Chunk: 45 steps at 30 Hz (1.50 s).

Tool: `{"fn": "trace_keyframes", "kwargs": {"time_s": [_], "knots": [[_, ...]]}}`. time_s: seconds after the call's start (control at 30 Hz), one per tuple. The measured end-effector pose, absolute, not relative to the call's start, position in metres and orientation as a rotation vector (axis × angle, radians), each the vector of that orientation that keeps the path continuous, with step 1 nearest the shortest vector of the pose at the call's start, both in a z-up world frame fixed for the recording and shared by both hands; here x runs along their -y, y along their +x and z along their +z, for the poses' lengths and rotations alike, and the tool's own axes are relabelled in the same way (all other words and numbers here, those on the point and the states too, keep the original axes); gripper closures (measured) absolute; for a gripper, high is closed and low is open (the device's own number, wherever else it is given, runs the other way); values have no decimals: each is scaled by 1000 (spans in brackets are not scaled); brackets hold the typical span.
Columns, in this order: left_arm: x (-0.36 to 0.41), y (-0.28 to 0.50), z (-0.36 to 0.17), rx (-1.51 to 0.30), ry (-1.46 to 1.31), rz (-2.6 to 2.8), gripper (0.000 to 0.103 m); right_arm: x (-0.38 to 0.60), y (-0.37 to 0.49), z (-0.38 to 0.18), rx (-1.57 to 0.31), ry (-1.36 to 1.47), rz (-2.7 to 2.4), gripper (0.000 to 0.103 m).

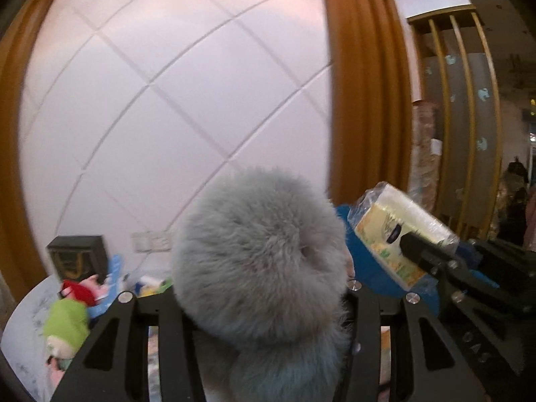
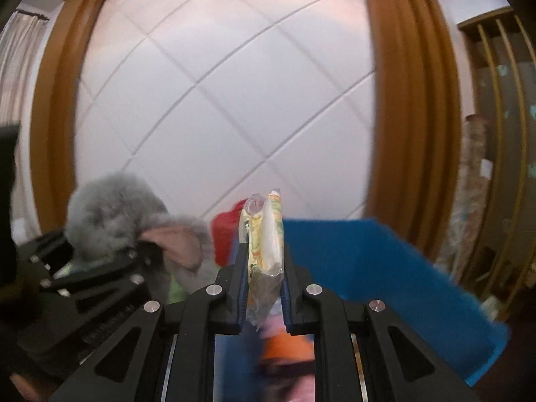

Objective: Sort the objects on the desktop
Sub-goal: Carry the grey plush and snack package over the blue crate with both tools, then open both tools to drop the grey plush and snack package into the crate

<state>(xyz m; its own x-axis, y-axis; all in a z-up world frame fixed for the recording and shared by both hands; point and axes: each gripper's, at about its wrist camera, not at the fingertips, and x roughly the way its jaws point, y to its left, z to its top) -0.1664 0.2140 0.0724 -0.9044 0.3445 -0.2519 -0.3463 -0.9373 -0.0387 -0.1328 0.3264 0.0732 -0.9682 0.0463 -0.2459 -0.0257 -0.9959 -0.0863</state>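
My left gripper (image 1: 264, 305) is shut on a grey fluffy plush toy (image 1: 261, 254) that fills the space between its fingers and is held up in the air. The plush toy also shows in the right wrist view (image 2: 114, 214), with a pinkish ear. My right gripper (image 2: 264, 268) is shut on a plastic-wrapped tissue pack (image 2: 264, 241), held edge-on and upright. In the left wrist view the tissue pack (image 1: 395, 231) is tilted, clamped by the right gripper's black finger (image 1: 422, 251). A blue bin (image 2: 368, 268) lies just beyond and below the pack.
A white round table (image 1: 26, 328) at lower left carries a green plush (image 1: 65, 328), a red-and-pink toy (image 1: 83, 289), a dark box (image 1: 78, 258) and small clutter. A red object (image 2: 226, 234) sits behind the bin. A white panelled wall, orange curtains (image 1: 361, 83) and wooden slats (image 1: 469, 117) stand behind.
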Motion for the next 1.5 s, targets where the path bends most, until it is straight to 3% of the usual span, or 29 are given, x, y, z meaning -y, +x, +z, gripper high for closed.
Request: {"fn": "trace_keyframes", "kwargs": {"time_s": [0.17,0.37,0.8,0.9,1.0,1.1,1.23,1.33,1.43,1.5], "knots": [[-295,-206,102,49,-517,2715,57,-424,-157,103,158,-399,3071,87],[-362,-264,91,98,-698,2751,57,-506,-205,111,171,-508,3066,87],[-417,-358,-29,-234,-1094,2807,57,-540,-328,-2,265,-918,2995,87],[-416,-364,-42,-230,-1160,2785,57,-539,-332,-18,367,-973,2946,87],[-412,-367,-52,-224,-1219,2768,56,-537,-329,-27,349,-1018,2940,87],[-416,-367,-56,-246,-1257,2762,49,-543,-334,-30,329,-1029,2941,87],[-419,-367,-58,-296,-1266,2779,30,-541,-332,-27,322,-1009,2938,86],[-420,-364,-56,-305,-1238,2796,21,-544,-333,-26,314,-991,2927,78],[-419,-364,-52,-291,-1246,2809,21,-546,-334,-24,314,-983,2924,46],[-415,-367,-51,-265,-1258,2811,21,-546,-333,-23,331,-965,2912,34]]}}
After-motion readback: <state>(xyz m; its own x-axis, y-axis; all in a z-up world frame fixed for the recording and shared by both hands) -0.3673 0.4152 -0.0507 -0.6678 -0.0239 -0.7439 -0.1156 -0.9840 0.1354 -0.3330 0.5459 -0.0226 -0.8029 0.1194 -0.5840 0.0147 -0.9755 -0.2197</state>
